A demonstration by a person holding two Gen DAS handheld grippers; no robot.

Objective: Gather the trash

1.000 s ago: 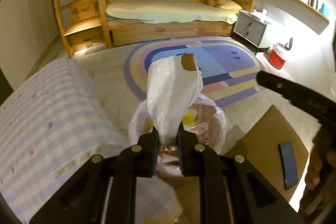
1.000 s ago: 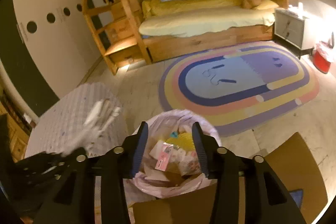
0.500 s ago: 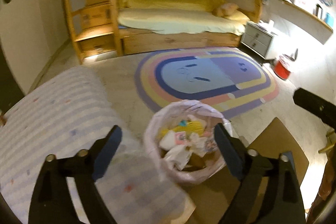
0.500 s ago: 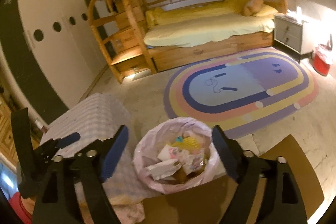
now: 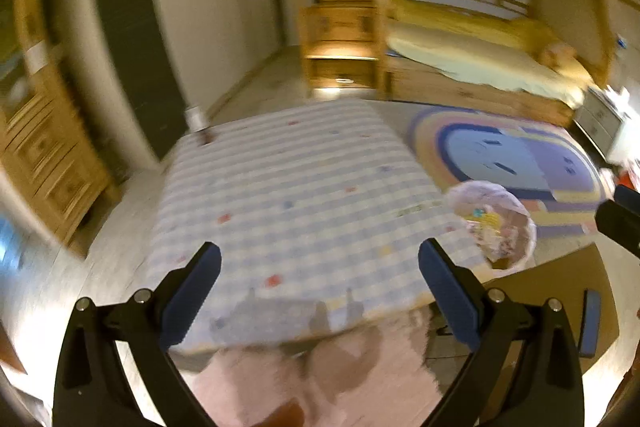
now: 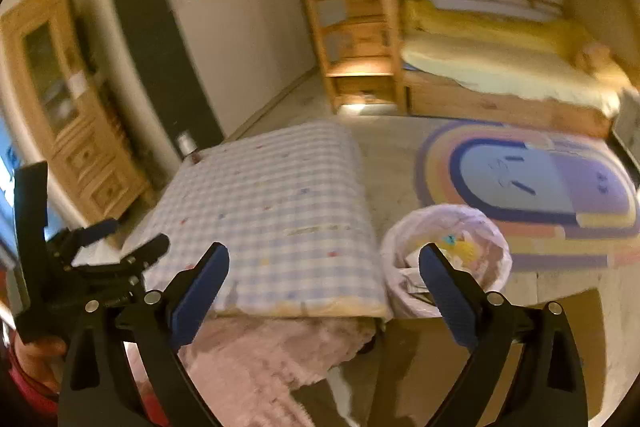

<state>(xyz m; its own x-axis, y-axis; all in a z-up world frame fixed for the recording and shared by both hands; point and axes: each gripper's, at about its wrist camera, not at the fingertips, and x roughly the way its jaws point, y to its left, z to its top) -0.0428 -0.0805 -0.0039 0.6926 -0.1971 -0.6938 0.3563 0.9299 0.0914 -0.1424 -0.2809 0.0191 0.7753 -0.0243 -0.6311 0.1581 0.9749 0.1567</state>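
Now, left wrist view: left gripper [image 5: 318, 291] jaws opening wide, nothing between them, over checked cushion [image 5: 296, 195]. Lined trash bin [image 5: 494, 227] sits far right, on floor beside cushion.

Right wrist view: right gripper [image 6: 322, 291] jaws opening, empty. Trash bin [image 6: 448, 259] behind right finger. Liner looks thin, soft, light; likely best pinched at rim.

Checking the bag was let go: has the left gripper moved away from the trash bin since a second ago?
Yes. The left gripper, jaws opening and empty, has swung left: the trash bin now sits right of it.
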